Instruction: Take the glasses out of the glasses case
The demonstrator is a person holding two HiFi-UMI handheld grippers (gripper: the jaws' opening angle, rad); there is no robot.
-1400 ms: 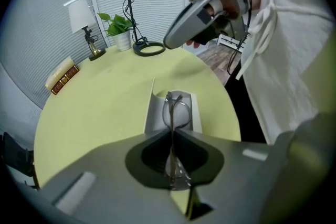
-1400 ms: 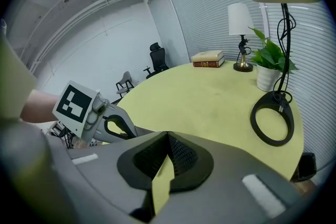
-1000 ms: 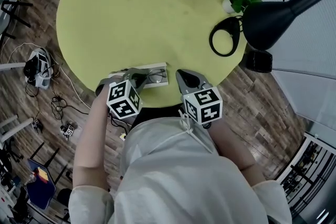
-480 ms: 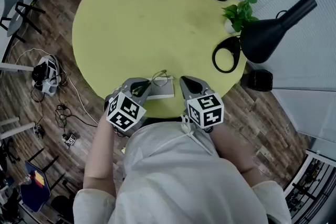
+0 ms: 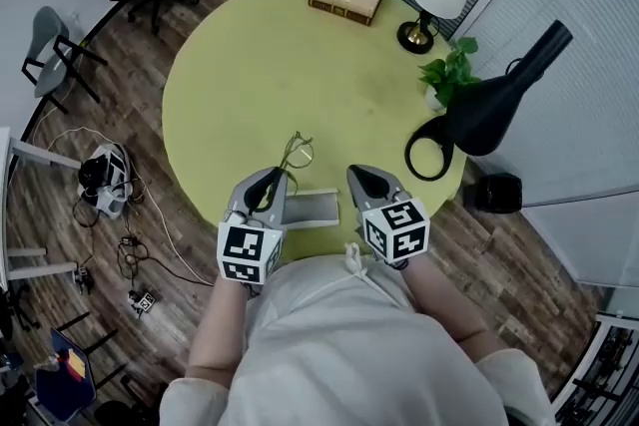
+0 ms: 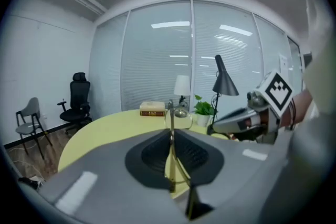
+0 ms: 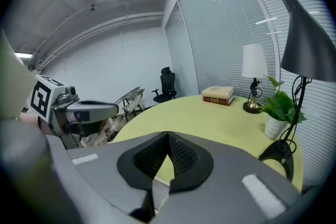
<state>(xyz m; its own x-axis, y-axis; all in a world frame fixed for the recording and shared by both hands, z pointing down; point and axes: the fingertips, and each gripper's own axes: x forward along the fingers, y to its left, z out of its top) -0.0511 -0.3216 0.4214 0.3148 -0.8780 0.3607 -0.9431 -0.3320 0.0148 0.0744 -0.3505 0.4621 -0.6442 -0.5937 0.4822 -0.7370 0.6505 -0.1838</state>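
Metal temple wire is all my left gripper (image 5: 272,177) pinches, so the glasses (image 5: 297,153) could twist loose near the case (image 5: 312,208). My right gripper (image 5: 361,177), beside the case, is pressed together, empty.

Glasses (image 5: 297,153): thin brassy wire frame, rounded clear lenses. Out of the case, pinched by one temple arm between the closed jaws of the left gripper (image 5: 272,177). Temple standing roughly upright in the grip, lenses poking out past the gripper tips, beyond the case's far left corner.

Glasses case (image 5: 310,209): grey, rectangular, pale strip along its near side. Lying flat on the yellow-green table (image 5: 250,65), close to the near edge, just beside the left gripper.
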